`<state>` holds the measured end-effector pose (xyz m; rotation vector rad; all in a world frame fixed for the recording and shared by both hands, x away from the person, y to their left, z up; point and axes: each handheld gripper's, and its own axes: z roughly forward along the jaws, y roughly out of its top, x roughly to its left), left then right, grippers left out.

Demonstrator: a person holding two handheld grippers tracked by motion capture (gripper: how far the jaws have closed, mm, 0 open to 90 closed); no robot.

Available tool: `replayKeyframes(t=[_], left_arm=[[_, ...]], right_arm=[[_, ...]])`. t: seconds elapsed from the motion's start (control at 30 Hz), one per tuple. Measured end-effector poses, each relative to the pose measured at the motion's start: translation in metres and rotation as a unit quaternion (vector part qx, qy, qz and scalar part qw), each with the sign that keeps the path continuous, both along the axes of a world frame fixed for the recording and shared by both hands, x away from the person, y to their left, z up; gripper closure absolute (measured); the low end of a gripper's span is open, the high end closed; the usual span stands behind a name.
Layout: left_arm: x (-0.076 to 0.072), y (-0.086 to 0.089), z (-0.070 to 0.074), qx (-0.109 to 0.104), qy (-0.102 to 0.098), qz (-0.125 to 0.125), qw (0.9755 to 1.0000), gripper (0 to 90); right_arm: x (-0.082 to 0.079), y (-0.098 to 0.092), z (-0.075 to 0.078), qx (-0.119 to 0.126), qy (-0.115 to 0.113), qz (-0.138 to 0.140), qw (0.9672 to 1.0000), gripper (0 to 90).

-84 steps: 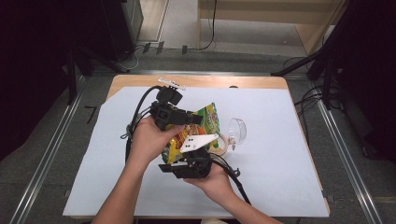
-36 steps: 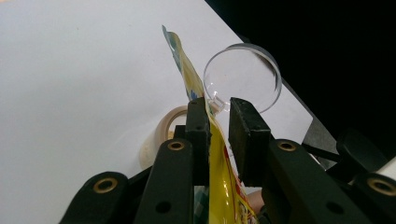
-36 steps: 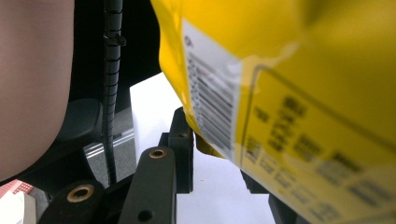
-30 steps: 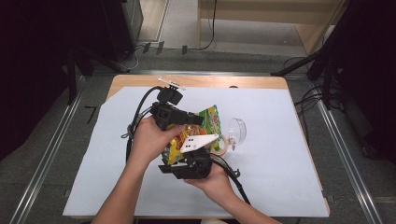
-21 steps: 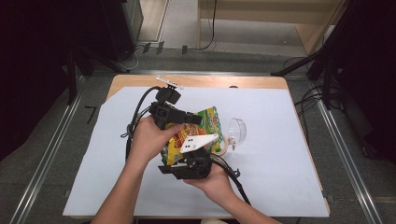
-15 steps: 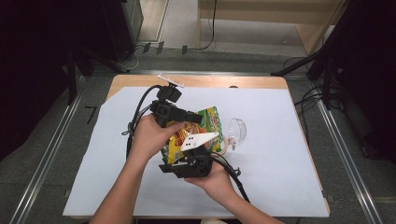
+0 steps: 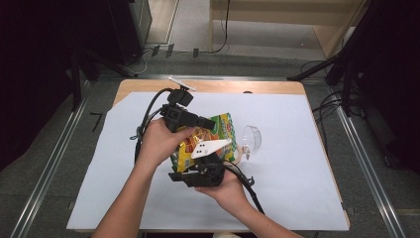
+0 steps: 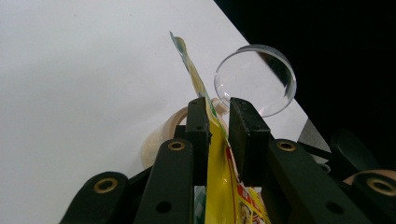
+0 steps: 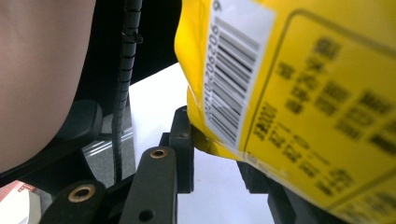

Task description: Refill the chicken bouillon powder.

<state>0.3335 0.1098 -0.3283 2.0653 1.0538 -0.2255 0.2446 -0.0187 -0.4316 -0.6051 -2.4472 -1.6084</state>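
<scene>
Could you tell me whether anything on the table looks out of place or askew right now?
Only the clear bowl stands out: it lies tipped on its side on the white sheet, beside the yellow snack bag that both claws hold. Nothing looks spilled.

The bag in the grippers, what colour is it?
Mostly yellow, with a black-and-white barcode; the bag shows best in the right gripper view.

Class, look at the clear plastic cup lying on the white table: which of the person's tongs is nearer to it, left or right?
Left. The left tongs pinch the yellow snack bag right beside the clear cup; the right tongs grip the bag's near end, farther back.
</scene>
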Motion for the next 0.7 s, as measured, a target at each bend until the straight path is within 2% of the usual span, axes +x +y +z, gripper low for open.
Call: replayKeyframes(t=[0.37, 0.7], left_arm=[[-0.006, 0.003, 0.003, -0.001, -0.011, 0.004, 0.9999, 78.3], [-0.015, 0.002, 0.009, 0.007, -0.030, 0.013, 0.9994, 78.3]], right_arm=[[-0.003, 0.003, -0.001, -0.001, -0.011, 0.002, 0.9999, 71.5], [-0.005, 0.003, 0.000, 0.003, -0.023, 0.004, 0.9997, 71.5]])
